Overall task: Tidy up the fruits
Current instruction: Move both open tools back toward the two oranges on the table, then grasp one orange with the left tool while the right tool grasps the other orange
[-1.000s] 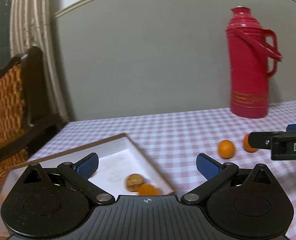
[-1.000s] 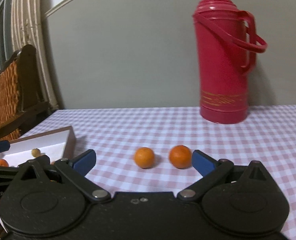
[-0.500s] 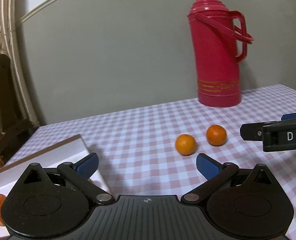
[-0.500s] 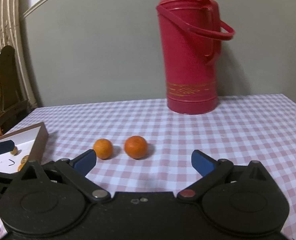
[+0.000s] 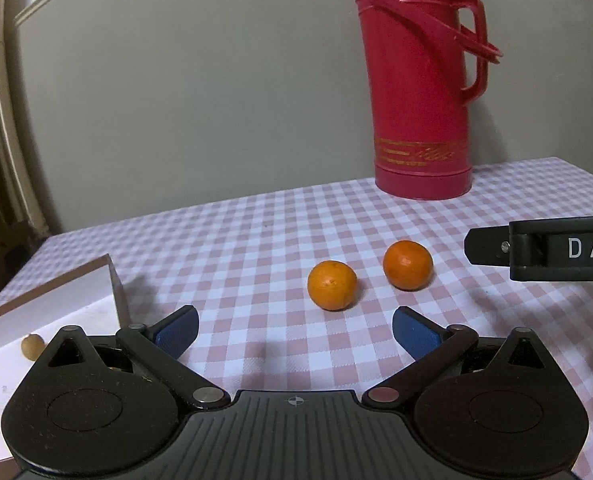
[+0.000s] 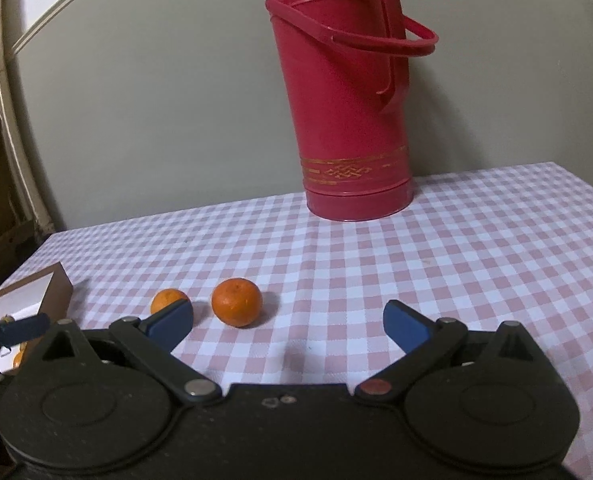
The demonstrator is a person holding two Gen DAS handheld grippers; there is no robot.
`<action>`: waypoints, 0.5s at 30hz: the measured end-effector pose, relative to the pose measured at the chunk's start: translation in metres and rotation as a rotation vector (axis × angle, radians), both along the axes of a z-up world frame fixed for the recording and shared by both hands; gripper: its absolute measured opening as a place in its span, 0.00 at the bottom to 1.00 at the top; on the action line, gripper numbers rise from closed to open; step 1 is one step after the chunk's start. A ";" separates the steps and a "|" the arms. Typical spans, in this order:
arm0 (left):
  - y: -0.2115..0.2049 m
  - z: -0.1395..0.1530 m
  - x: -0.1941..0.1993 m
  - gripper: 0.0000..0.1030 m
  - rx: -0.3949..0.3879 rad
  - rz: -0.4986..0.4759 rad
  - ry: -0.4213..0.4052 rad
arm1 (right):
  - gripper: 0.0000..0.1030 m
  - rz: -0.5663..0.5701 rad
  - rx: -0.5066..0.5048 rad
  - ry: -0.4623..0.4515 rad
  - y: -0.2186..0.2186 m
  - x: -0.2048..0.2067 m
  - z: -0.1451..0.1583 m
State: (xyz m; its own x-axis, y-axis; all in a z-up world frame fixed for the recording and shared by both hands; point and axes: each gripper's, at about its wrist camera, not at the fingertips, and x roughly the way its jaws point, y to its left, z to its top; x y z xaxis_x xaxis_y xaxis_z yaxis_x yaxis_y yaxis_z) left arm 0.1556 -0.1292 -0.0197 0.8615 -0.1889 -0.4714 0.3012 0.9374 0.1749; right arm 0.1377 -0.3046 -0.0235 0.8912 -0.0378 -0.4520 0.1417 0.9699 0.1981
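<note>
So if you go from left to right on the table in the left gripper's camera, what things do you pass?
white box → lighter orange → darker orange → red thermos → right gripper's finger

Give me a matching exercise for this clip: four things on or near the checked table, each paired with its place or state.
Things:
1. red thermos
2. two oranges
3. white tray
4. left gripper

Places or states:
A. open, empty
B. table's left edge, holding fruit
C. loose on the cloth, mid-table
D. upright at the back by the wall

Pairs: 1-D, 2-C, 3-B, 4-A
</note>
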 end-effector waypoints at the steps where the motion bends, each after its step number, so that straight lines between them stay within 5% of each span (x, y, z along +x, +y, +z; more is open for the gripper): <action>1: -0.001 -0.001 0.003 1.00 -0.002 0.005 0.004 | 0.91 -0.001 0.000 -0.001 0.000 0.002 0.000; 7: -0.003 -0.004 0.015 0.99 -0.031 0.014 0.022 | 0.84 0.003 0.007 0.015 0.004 0.016 -0.003; 9: -0.007 -0.005 0.021 0.89 -0.026 0.015 0.030 | 0.81 0.002 0.012 0.019 0.004 0.019 -0.005; 15: -0.009 -0.010 0.041 0.85 -0.063 0.033 0.076 | 0.70 0.001 0.037 0.039 0.005 0.033 -0.009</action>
State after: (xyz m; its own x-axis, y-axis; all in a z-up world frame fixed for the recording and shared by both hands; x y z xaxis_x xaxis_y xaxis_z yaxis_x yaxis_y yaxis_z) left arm 0.1962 -0.1387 -0.0293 0.8299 -0.1929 -0.5235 0.2805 0.9554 0.0927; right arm 0.1709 -0.2992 -0.0329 0.8731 -0.0201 -0.4871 0.1493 0.9622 0.2280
